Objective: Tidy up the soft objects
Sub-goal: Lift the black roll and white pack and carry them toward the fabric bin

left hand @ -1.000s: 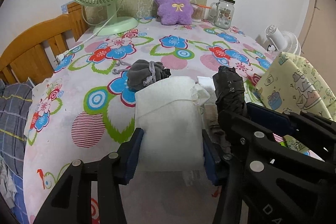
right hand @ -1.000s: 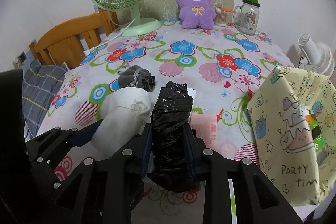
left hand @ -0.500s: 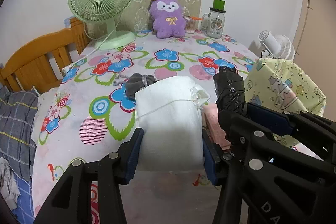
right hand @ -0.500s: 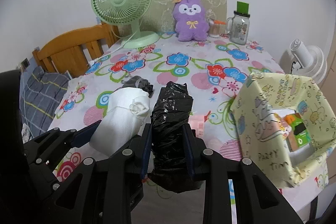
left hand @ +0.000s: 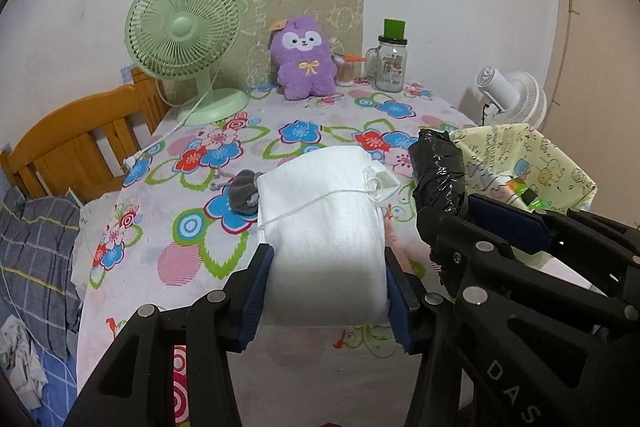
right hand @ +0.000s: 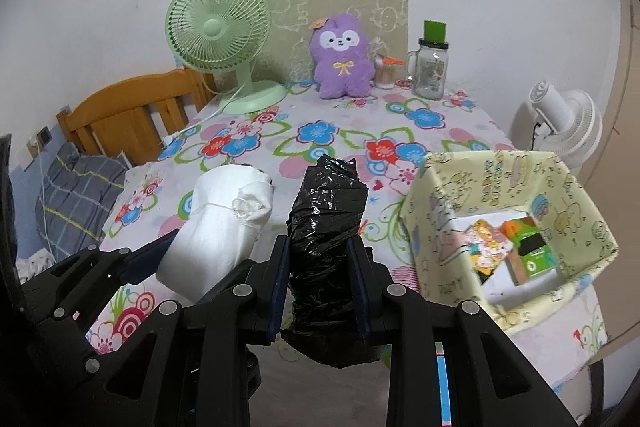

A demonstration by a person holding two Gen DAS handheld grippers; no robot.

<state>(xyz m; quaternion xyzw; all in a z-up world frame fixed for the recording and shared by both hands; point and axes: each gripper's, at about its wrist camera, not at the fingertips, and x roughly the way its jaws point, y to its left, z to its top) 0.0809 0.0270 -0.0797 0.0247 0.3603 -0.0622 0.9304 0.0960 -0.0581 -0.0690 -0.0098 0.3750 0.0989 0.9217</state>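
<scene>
1. Currently, your left gripper (left hand: 328,291) has its blue pads pressed against both sides of a white cloth bundle (left hand: 324,219) tied with thin string; the bundle is held clear of the flowered tablecloth (left hand: 192,227).
2. Your right gripper (right hand: 320,275) is clamped narrowly on a black plastic-wrapped bundle (right hand: 326,227), which stands upright between the pads and sticks out above and below them.
3. Both held bundles sit side by side, the white one to the left of the black one, in the right wrist view.
4. A grey drawstring pouch (left hand: 244,193) lies on the tablecloth just beyond the white bundle.
5. A yellow cartoon-print box (right hand: 516,171) stands open at the table's right edge, with colourful packets (right hand: 512,247) inside.
6. Along the far wall stand 1 green fan (right hand: 224,39), 1 purple plush toy (right hand: 344,55) and 1 glass jar mug (right hand: 431,67).
7. A wooden bed frame (left hand: 72,143) adjoins the table's left side.
</scene>
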